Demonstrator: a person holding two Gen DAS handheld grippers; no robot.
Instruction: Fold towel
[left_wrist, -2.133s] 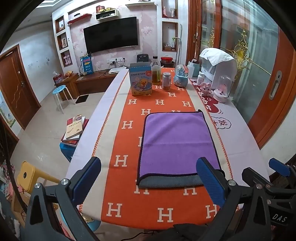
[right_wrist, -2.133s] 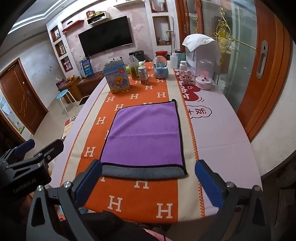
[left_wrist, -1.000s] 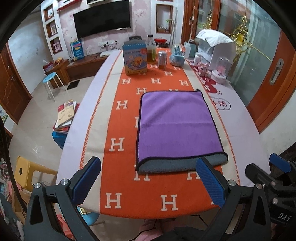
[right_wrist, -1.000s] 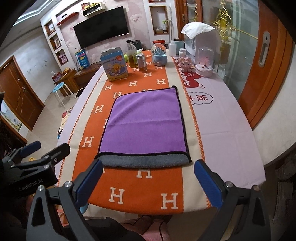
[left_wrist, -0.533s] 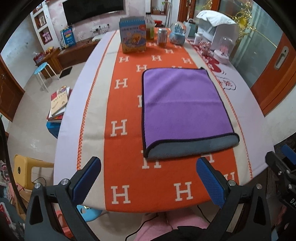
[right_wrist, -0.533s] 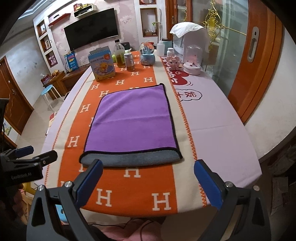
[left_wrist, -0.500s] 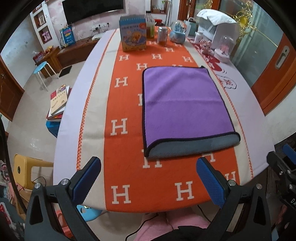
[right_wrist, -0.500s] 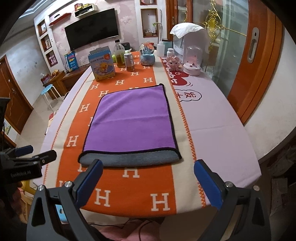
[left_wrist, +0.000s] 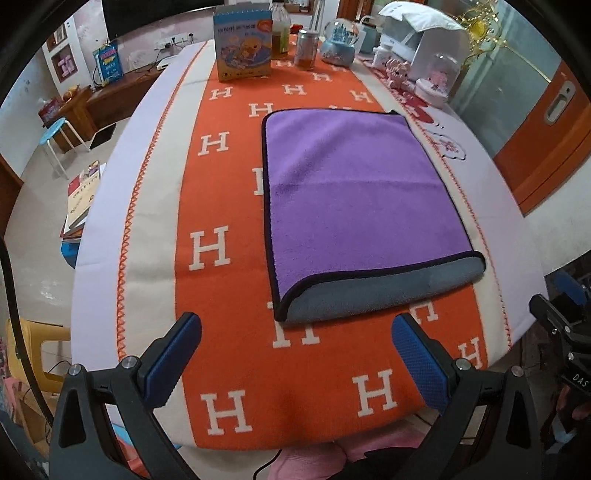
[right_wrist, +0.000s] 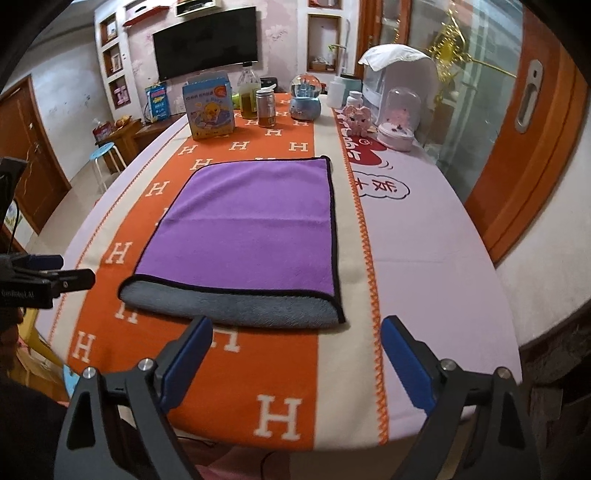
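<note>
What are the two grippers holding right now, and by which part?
Nothing. The left gripper and right gripper are both open above the near table edge, and the purple towel lies flat, touched by neither.

Both wrist views look forward and down over the near edge of the tabletop (left_wrist: 229, 280), close in. The left view sits further left, the right view further right; both share the towel (left_wrist: 354, 192) and the far box (right_wrist: 208, 105).
</note>
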